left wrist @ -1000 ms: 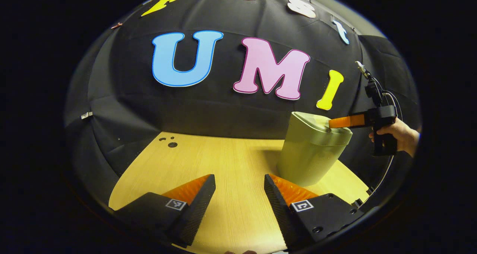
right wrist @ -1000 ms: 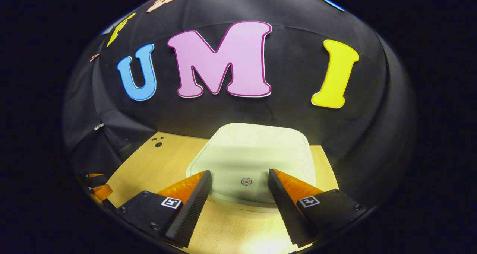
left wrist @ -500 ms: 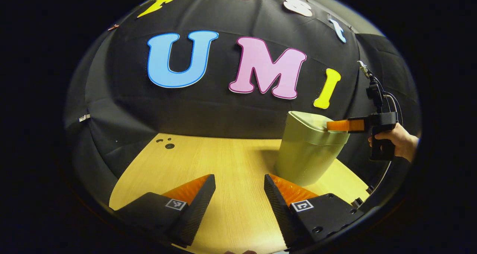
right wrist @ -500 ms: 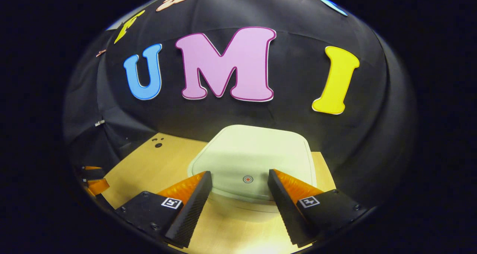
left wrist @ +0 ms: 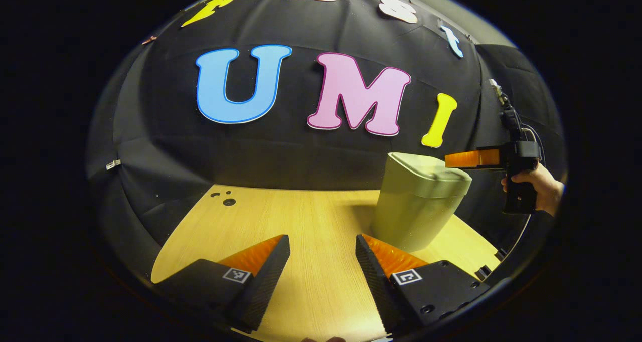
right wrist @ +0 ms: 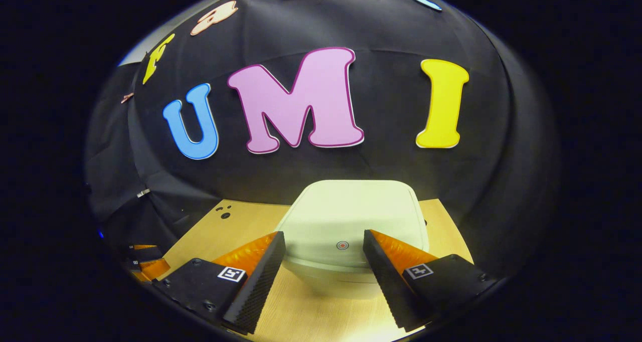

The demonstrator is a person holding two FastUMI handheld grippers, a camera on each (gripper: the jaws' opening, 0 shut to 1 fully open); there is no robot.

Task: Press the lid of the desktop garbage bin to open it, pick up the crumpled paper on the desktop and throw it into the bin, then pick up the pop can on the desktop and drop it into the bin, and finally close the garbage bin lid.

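Left gripper (left wrist: 322, 251): fingers spread wide, holding nothing, low over the bare wooden desk (left wrist: 301, 216). Garbage bin (left wrist: 419, 201): upright at the desk's right side, lid (right wrist: 353, 216) down. Right gripper (right wrist: 323, 249): fingers wide apart, empty, just above the lid's near edge with its red dot (right wrist: 342, 244); a hand (left wrist: 539, 184) grips its handle.

Both views were sharp at centre but bent by strong fisheye curving toward the rims, where detail darkened. The booth was dim; warm light fell from above onto the tabletop (left wrist: 311, 221), with a bright glare patch near the lower edge of the right gripper view. The bin (left wrist: 416, 206) cast a soft shadow to its left.
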